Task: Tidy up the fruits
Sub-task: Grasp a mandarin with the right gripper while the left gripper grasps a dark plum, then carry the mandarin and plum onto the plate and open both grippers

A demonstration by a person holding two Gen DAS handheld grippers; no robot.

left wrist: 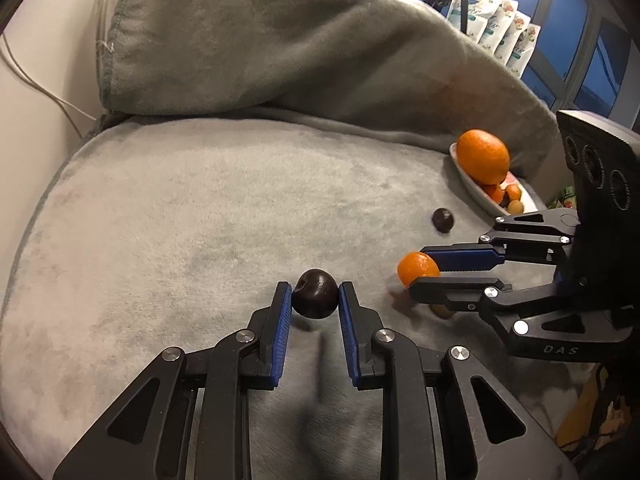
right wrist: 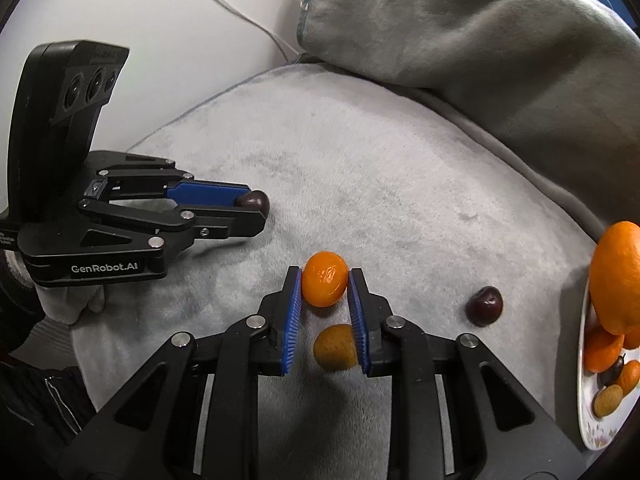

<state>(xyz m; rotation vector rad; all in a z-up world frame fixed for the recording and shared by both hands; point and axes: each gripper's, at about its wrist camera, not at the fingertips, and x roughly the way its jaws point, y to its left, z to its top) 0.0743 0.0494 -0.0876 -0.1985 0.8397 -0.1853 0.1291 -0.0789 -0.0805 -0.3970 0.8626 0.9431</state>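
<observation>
My left gripper [left wrist: 315, 292] is shut on a dark cherry [left wrist: 316, 294], its blue pads pressing both sides just above the grey blanket [left wrist: 180, 220]. In the right wrist view the same gripper [right wrist: 256, 208] shows at the left with the cherry [right wrist: 253, 201] at its tips. My right gripper [right wrist: 325, 285] is shut on a small orange kumquat [right wrist: 325, 283]; from the left wrist view this gripper [left wrist: 420, 276] holds the kumquat [left wrist: 417, 267] at the right. A tan longan [right wrist: 335, 347] lies on the blanket under the right fingers. A second dark cherry [right wrist: 484, 306] lies loose to the right.
A white floral plate [right wrist: 588, 420] at the right edge holds a large orange [right wrist: 618, 276], smaller oranges, a dark cherry and a tan fruit. A folded grey cushion [left wrist: 280, 40] rises behind. White cables [right wrist: 248, 20] run down the wall. Snack bags [left wrist: 496, 28] stand by the window.
</observation>
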